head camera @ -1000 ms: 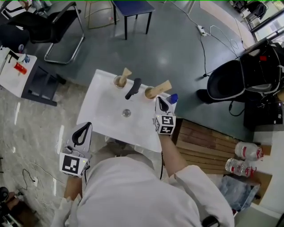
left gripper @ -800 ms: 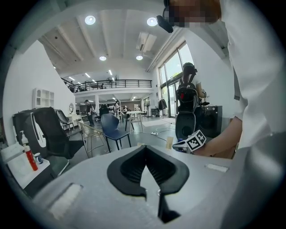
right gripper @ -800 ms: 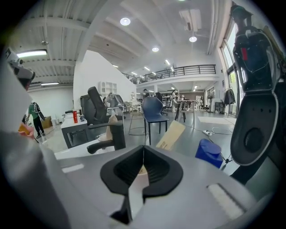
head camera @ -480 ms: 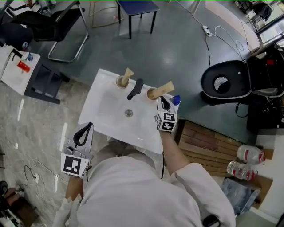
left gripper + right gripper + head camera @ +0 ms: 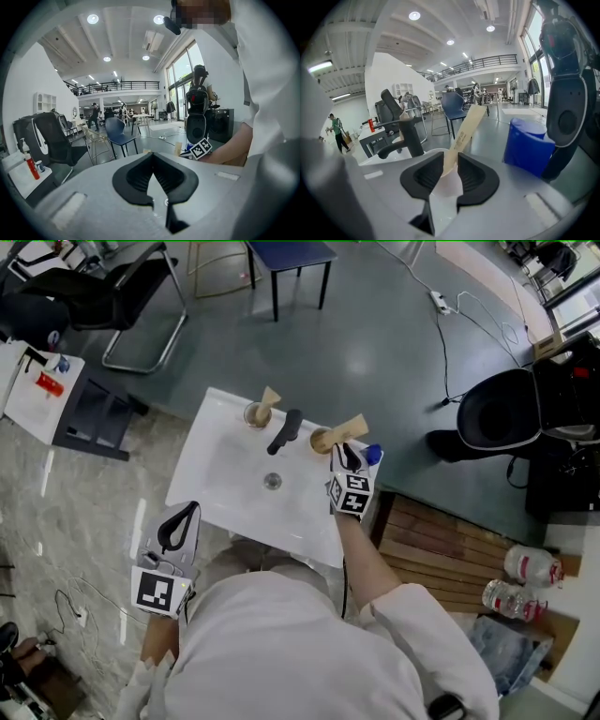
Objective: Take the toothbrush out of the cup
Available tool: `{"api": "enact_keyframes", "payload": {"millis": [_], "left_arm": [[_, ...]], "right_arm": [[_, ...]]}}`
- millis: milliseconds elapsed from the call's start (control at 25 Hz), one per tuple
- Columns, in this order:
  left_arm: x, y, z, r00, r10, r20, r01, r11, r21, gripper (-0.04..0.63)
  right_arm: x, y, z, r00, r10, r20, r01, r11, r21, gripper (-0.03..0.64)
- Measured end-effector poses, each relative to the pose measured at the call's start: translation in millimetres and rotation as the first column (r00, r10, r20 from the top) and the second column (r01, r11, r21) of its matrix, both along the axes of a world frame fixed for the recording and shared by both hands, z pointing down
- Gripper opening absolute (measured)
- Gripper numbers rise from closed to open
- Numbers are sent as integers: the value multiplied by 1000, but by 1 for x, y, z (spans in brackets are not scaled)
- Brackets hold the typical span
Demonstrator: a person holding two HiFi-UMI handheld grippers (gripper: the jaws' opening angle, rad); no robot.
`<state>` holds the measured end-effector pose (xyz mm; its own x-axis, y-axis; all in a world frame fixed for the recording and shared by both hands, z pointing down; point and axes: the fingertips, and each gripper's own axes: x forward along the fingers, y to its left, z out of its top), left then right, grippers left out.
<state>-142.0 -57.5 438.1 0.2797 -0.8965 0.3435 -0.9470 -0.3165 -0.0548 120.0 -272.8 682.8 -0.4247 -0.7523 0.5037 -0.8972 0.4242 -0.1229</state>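
Right tongs [image 5: 450,159] have just been opening and are now standing apart, with the tan toothbrush [image 5: 466,126] leaning up and to the right between them; neither pad is clearly pressing on it. Dark print is running along the toothbrush, too small to read. Its lower end is disappearing behind the tongs, which are also hiding the cup in the right gripper view. From the head view, the toothbrush is sitting in the right-hand cup [image 5: 320,439] at the far right edge of the white washbasin [image 5: 225,470]. A blue container [image 5: 527,143] is standing just right of it, partly covered from above, and a black faucet [image 5: 410,136] is standing to its left. Beyond the faucet, a second cup [image 5: 253,412] is holding another tan piece. Left tongs [image 5: 153,157] are staying closed on nothing, off the near left corner of the basin. On a small side table at the far left, a red bottle [image 5: 49,382] is showing no readable label.
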Motion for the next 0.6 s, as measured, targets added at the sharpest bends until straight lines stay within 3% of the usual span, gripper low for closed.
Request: {"api": "enact_keyframes", "payload": {"millis": [600], "left_arm": [[-14, -2, 5, 1000, -23, 1, 23, 999, -24, 6]], "right_arm": [[-2, -25, 15, 997, 74, 16, -74, 996, -46, 126]]}}
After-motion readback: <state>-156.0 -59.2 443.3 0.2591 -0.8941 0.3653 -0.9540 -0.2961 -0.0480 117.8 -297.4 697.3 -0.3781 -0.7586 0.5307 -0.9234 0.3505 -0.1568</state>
